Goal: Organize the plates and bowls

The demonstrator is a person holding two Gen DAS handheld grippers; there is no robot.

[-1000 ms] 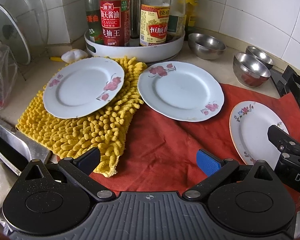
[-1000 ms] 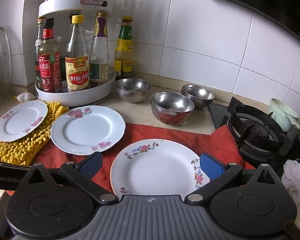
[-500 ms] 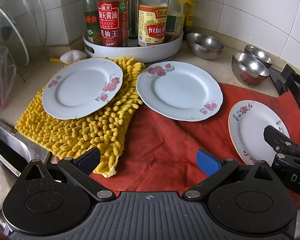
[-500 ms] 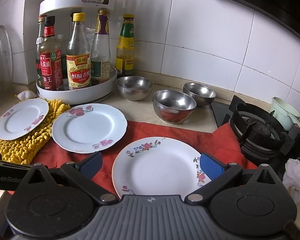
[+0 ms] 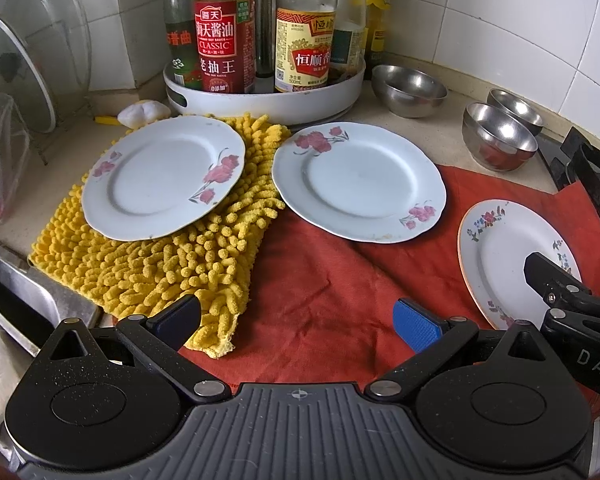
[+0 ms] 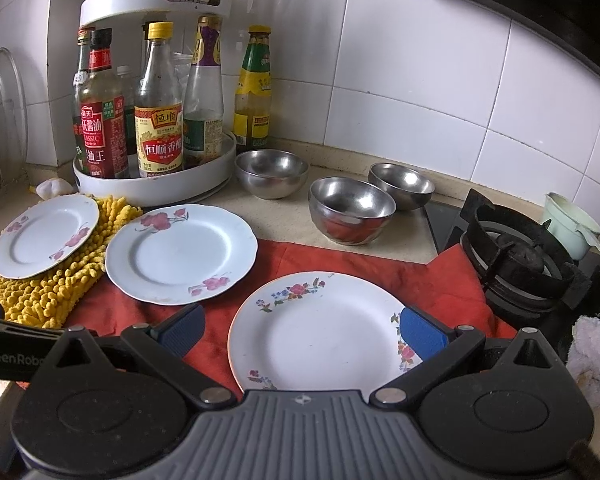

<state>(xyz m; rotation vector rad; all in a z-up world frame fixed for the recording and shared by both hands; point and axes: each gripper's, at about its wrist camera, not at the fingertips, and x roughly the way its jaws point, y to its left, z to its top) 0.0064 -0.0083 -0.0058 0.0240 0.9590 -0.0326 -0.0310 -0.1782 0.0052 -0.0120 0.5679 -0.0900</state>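
Note:
Three flowered white plates lie on the counter. The left plate rests on a yellow chenille mat. The middle plate lies partly on a red cloth. The right plate lies on the red cloth. Three steel bowls stand behind, apart from each other. My left gripper is open and empty above the cloth. My right gripper is open and empty, its fingers either side of the right plate's near half.
A white turntable rack of sauce bottles stands at the back. A gas burner is on the right, with a white rag near it. Glass lids lean at the left above a sink edge.
Both grippers have crept slightly forward and the views have shifted a little. The plates and bowls have not moved. Both grippers stay open.

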